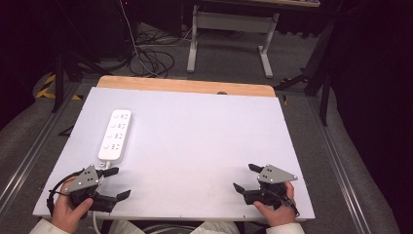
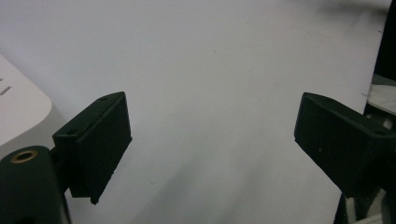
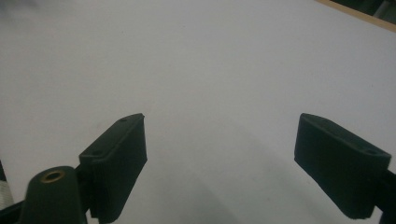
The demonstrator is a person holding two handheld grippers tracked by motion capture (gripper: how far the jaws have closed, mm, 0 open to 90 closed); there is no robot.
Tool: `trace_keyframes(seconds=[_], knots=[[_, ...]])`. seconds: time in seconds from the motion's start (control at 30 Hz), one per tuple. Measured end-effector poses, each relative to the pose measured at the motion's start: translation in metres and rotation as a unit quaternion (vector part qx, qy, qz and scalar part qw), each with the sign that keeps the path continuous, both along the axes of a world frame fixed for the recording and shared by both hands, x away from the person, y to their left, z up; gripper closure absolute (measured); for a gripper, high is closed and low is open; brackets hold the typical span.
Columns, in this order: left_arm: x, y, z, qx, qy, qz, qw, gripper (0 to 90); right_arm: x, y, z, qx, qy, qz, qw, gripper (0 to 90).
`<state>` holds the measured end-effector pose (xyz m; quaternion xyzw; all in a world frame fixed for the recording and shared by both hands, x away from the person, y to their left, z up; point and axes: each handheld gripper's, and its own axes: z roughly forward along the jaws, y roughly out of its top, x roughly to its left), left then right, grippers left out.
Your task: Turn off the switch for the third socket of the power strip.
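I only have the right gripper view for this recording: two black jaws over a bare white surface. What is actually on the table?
Observer: A white power strip lies on the left half of the white table, its length running away from the person.
Operator: Is either hand-held gripper touching it?
Observer: I cannot tell. The left hand-held gripper sits just below the strip's near end, jaws wide apart with nothing between them.
Operator: And the right one, where is it on the table?
Observer: The right hand-held gripper rests near the front right corner, jaws apart and pointing left, far from the strip.
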<state>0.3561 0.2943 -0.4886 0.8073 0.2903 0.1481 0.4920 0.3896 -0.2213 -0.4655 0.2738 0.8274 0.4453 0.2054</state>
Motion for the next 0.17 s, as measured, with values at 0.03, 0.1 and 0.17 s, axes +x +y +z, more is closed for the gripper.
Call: trace_keyframes(seconds=[0.03, 0.1, 0.17], knots=[[-0.0003, 0.0, 0.0001, -0.002, 0.002, -0.001, 1.0, 10.5, 0.0001, 0.0001, -0.0003, 0.002, 0.001, 0.0, 1.0, 16.9], [-0.0007, 0.0009, 0.0007, -0.007, 0.004, 0.004, 1.0, 10.0, 0.0002, 0.0, -0.0004, 0.001, 0.001, -0.001, 1.0, 16.9], [-0.0012, 0.003, 0.0021, -0.02, 0.002, 0.008, 0.9998, 9.9, 0.0004, 0.0, -0.0002, 0.001, 0.001, -0.002, 1.0, 16.9]])
